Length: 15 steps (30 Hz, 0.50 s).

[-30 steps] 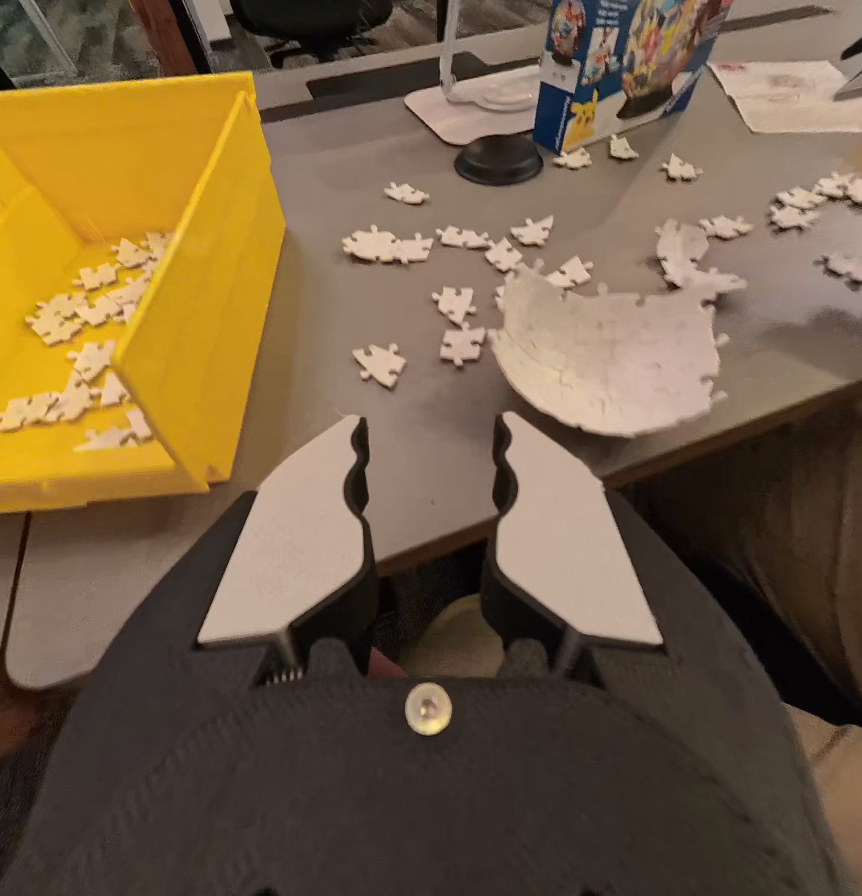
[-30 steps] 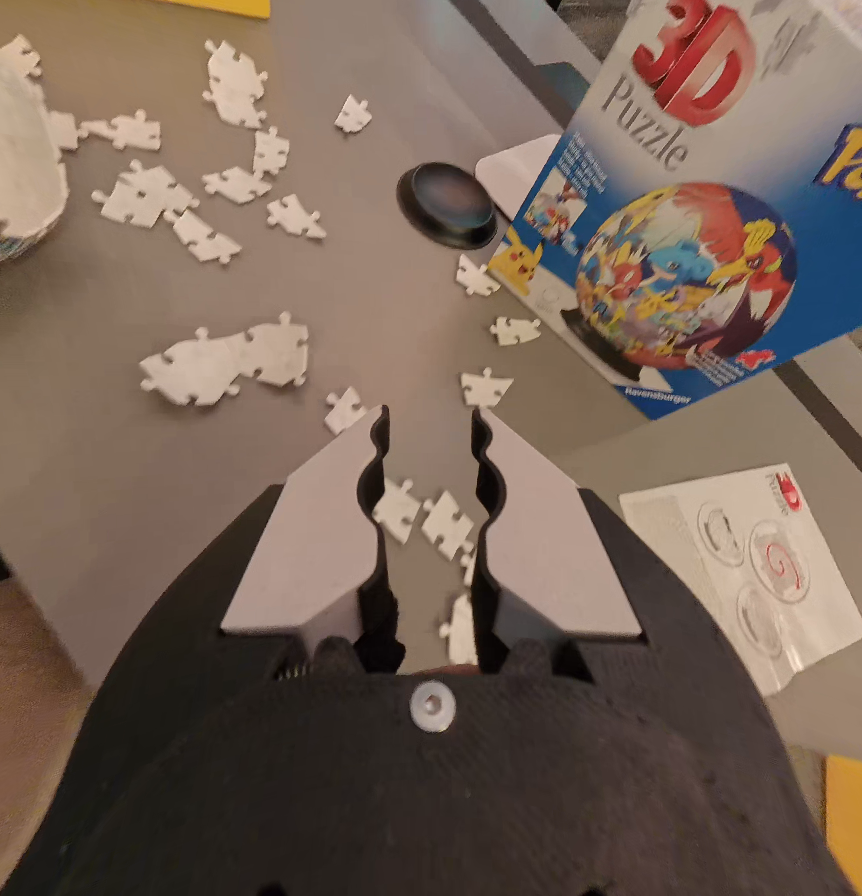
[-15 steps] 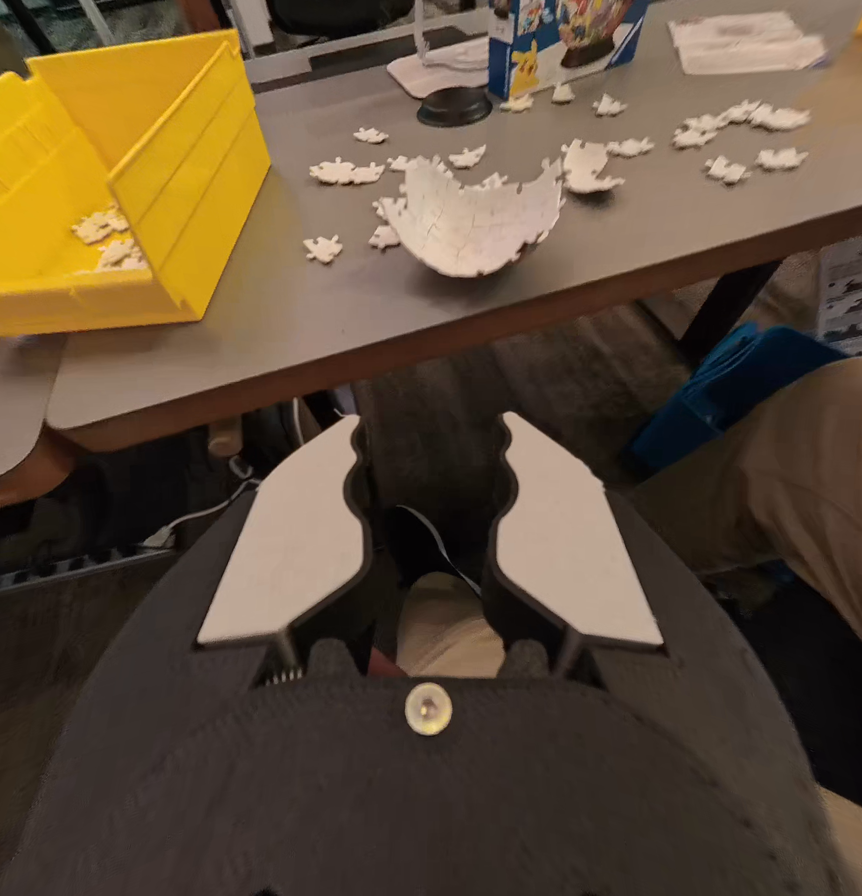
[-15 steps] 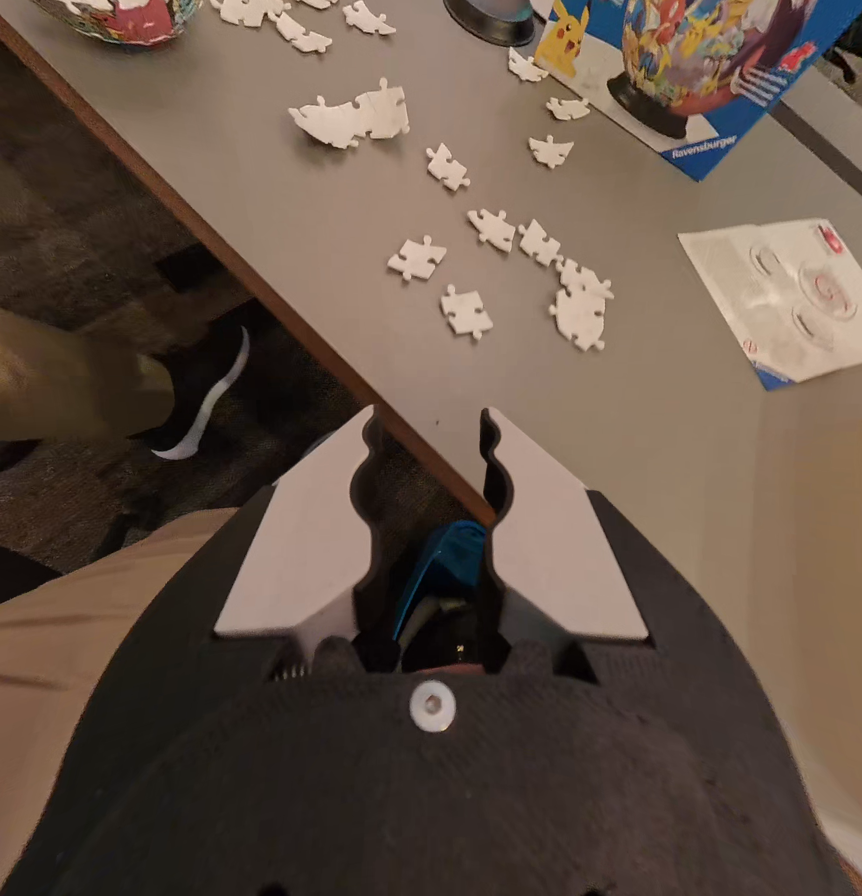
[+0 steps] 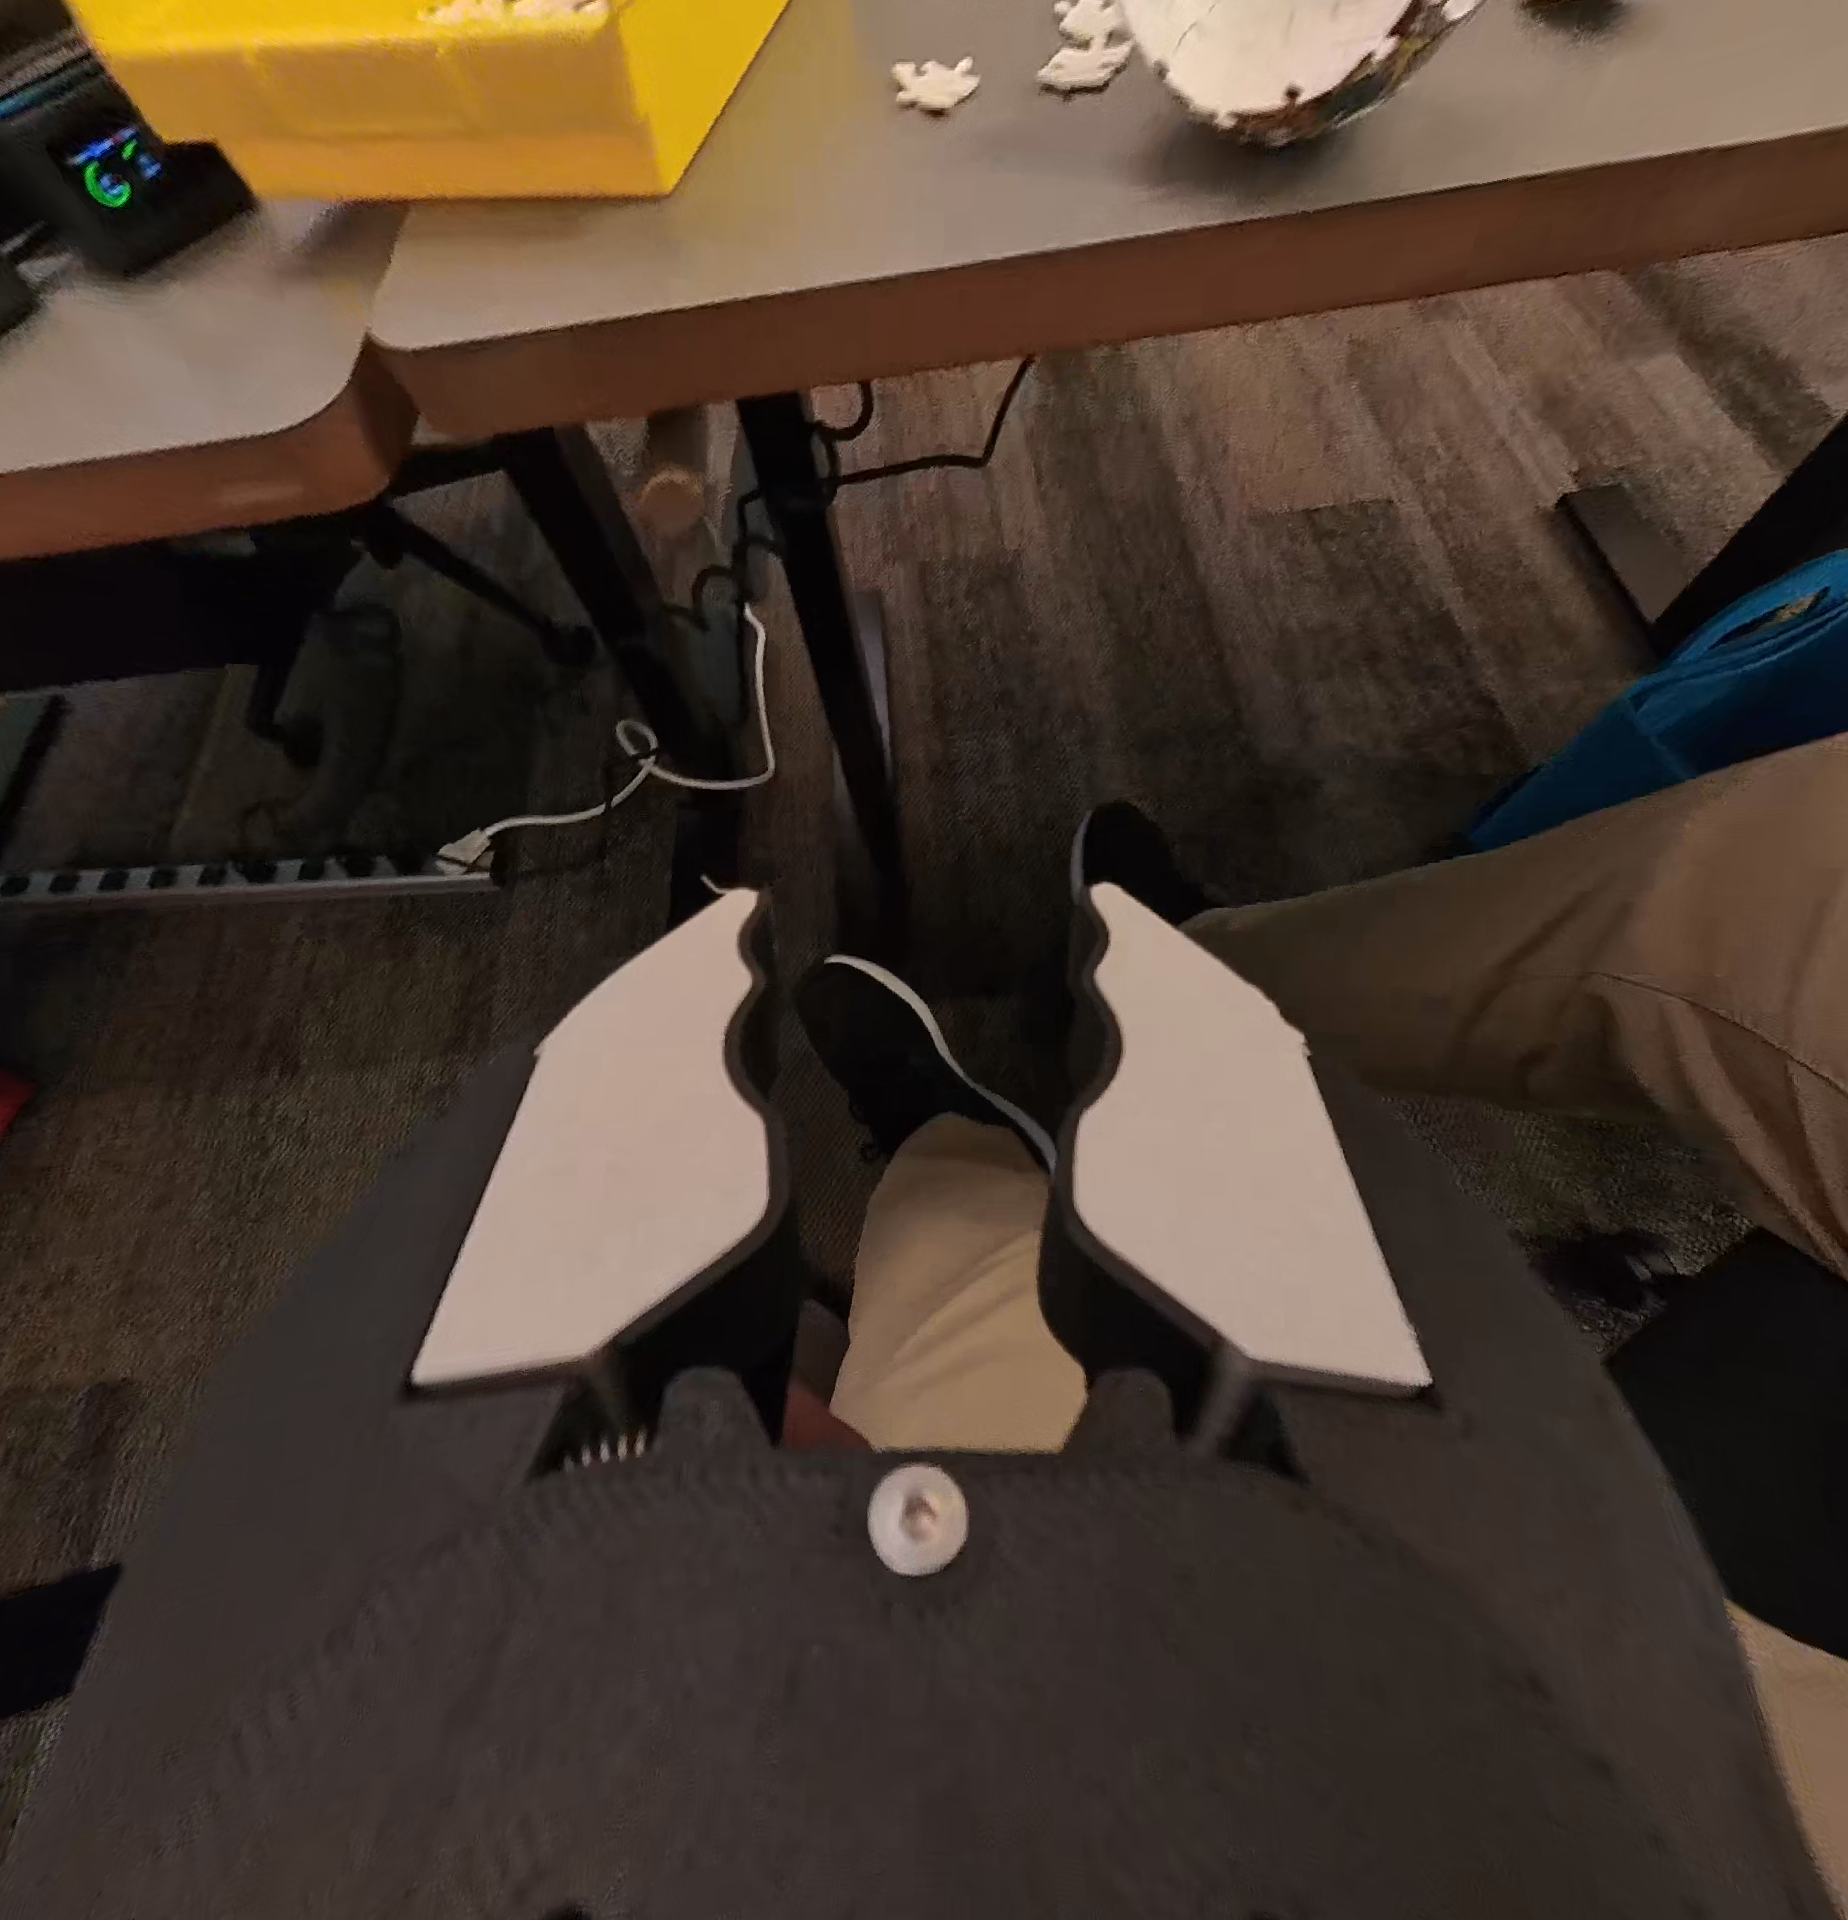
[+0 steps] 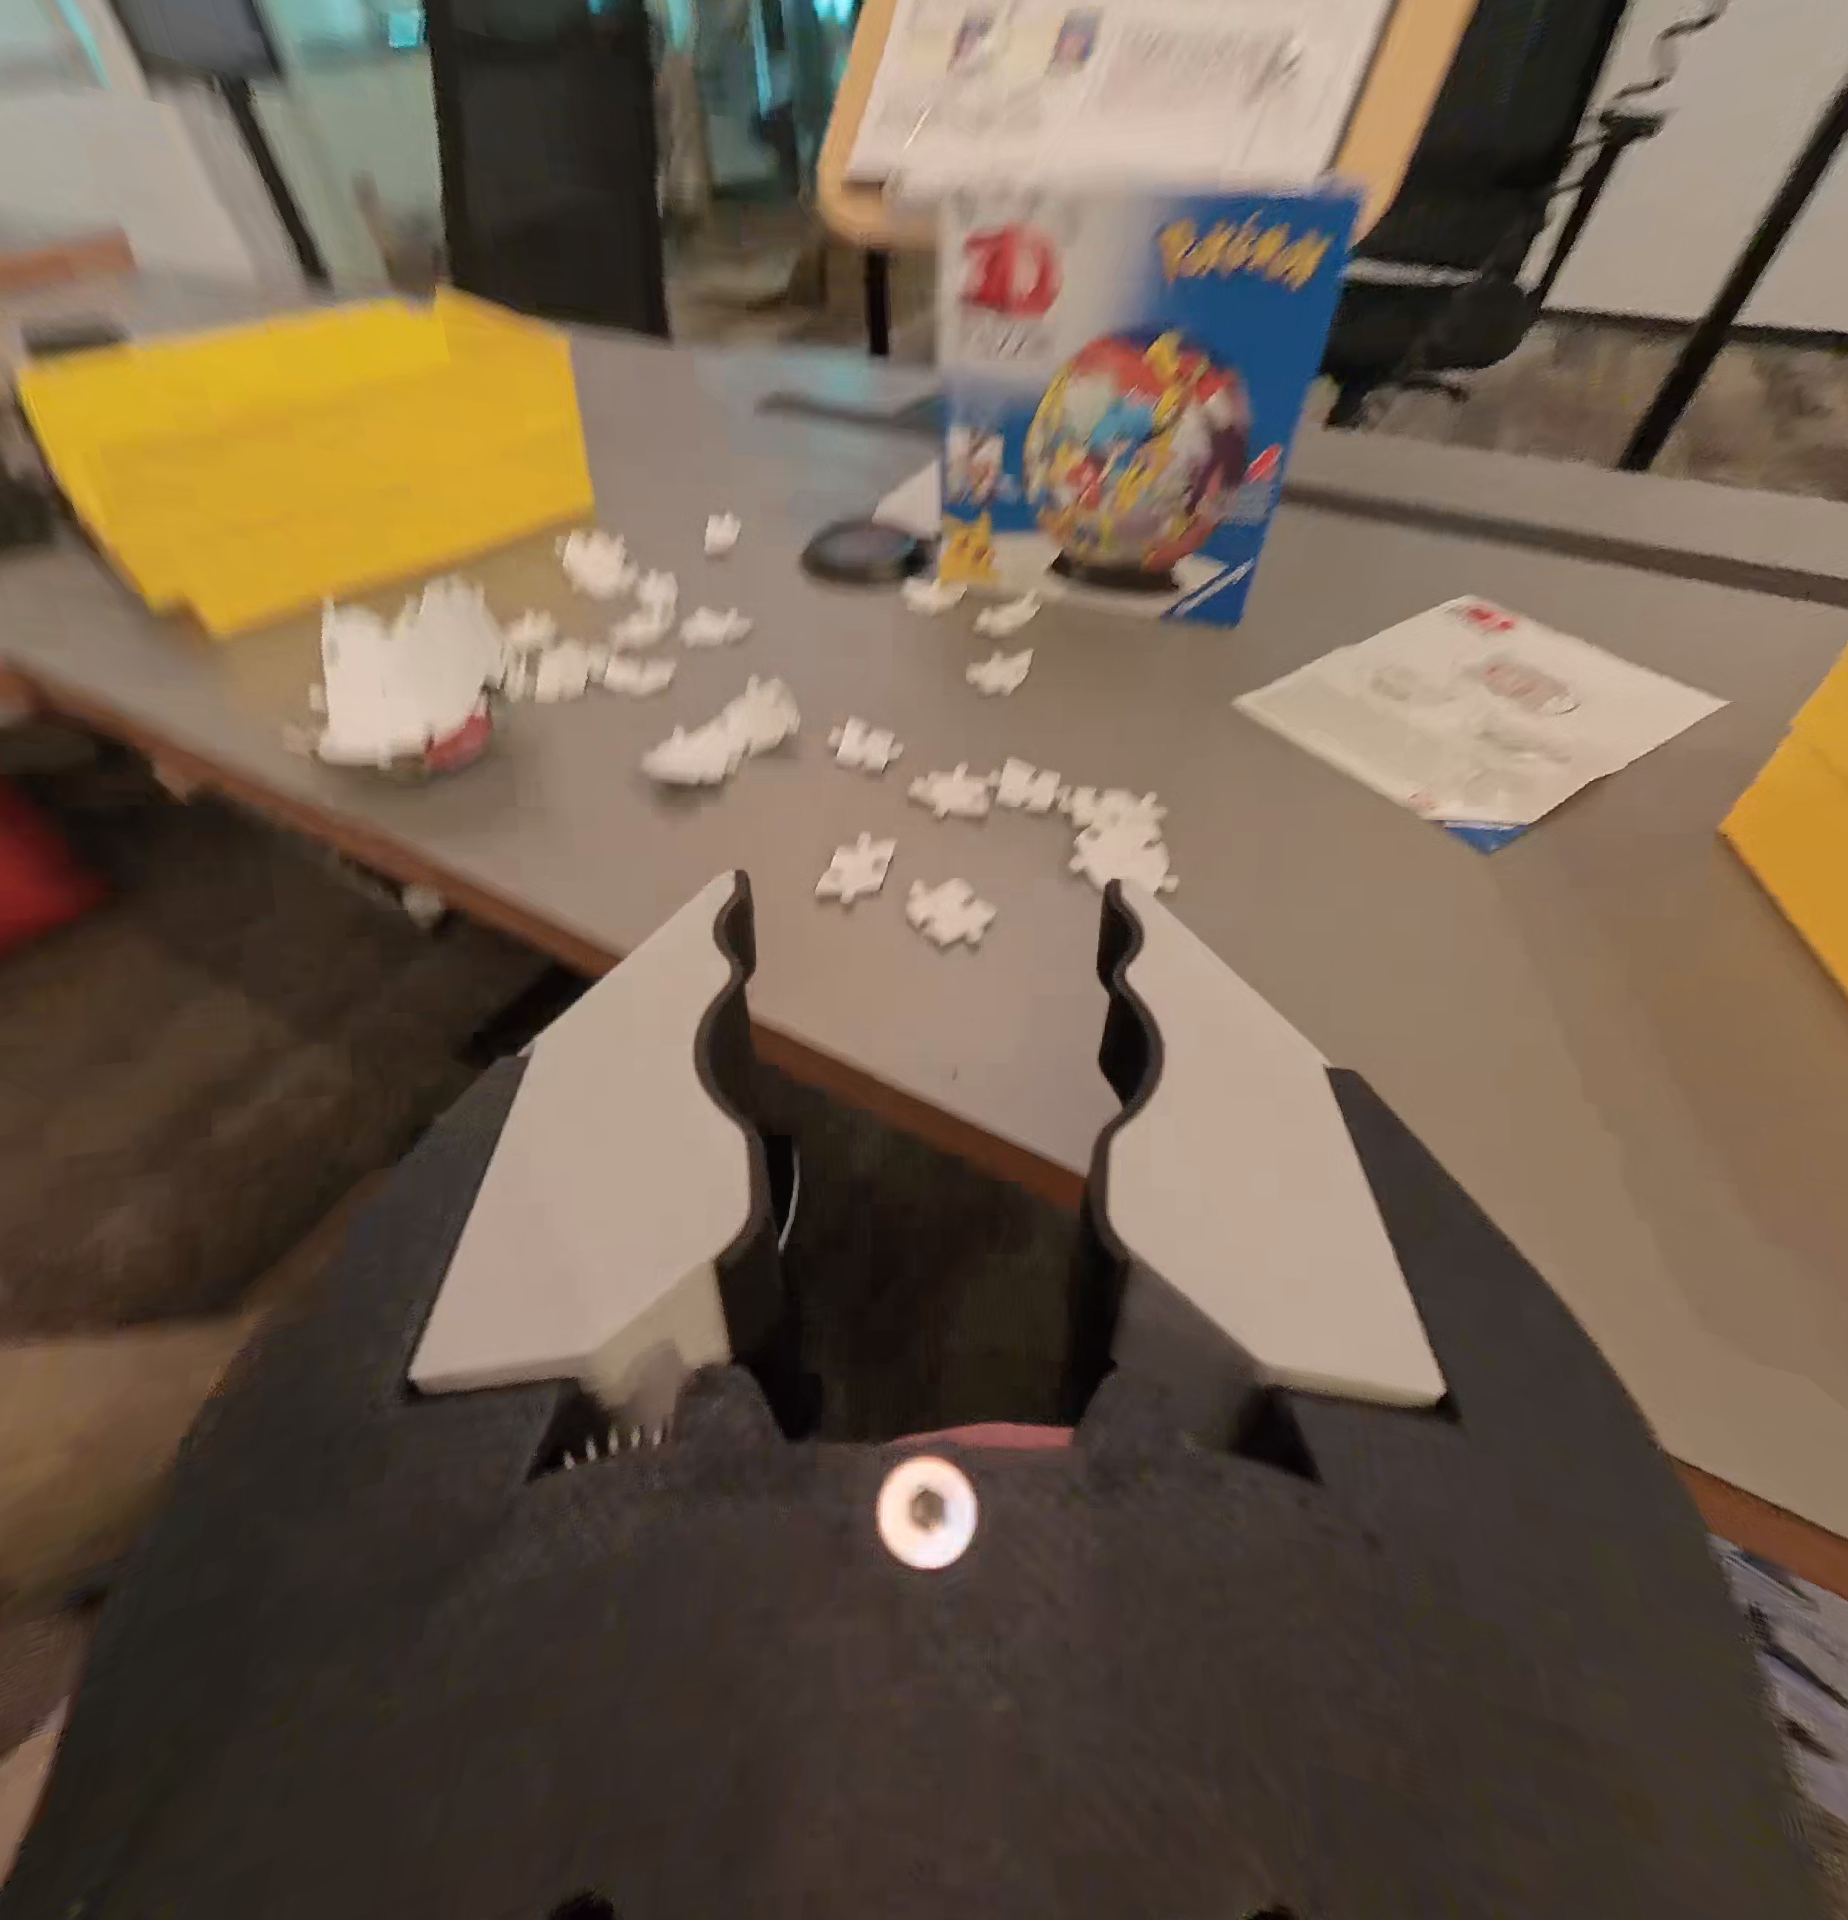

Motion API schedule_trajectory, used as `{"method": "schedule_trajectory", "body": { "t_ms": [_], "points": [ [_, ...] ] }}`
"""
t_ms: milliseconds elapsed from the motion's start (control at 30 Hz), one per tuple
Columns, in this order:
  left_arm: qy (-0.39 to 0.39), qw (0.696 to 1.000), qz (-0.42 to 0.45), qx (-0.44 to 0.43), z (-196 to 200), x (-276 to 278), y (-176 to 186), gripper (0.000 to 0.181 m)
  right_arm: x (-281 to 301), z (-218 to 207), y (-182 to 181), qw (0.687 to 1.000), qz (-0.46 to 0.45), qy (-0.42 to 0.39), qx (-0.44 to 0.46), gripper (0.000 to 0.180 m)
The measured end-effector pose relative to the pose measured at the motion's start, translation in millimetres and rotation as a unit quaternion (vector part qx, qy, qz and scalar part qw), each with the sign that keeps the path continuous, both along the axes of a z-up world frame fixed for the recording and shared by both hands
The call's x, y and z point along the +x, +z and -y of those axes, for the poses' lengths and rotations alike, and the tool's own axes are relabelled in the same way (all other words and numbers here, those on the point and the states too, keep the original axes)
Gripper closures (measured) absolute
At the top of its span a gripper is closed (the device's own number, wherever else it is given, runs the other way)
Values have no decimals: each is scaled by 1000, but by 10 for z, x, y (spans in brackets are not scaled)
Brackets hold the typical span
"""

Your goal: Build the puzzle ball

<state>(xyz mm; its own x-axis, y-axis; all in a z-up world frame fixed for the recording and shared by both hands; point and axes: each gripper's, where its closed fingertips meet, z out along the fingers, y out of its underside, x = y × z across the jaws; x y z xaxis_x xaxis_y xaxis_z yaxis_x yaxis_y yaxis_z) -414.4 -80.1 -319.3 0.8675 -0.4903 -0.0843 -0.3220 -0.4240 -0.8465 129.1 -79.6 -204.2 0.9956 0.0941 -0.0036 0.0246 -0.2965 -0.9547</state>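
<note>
Both claws, left claw point(image 5: 920, 935) and right claw point(image 6: 920, 914), gaped wide and empty off the surface point(image 6: 1419, 1039); I judged the half-built puzzle ball point(image 6: 400, 686) light, fragile, best pinched at its rim.

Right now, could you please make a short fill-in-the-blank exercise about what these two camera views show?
1. The left gripper is open and holds ____.
2. The loose puzzle pieces on the grey table are ____ in colour.
3. The puzzle box stands ____ on the table.
4. The bin behind the half-built ball is ____.

Missing words: nothing; white; upright; yellow
</note>
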Motion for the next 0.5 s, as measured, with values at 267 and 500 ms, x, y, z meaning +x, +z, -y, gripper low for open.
{"method": "schedule_trajectory", "body": {
  "t_ms": [267, 500],
  "points": [
    [71, 997, -27, -26, 426, -694, -301, 125, 401, -225, 433, 983, -140, -55, 106, 118],
    [112, 993, -12, -26, 464, -953, -307, 123, 39, -340, 370, 988, -126, -12, 92, 118]
  ]
}}
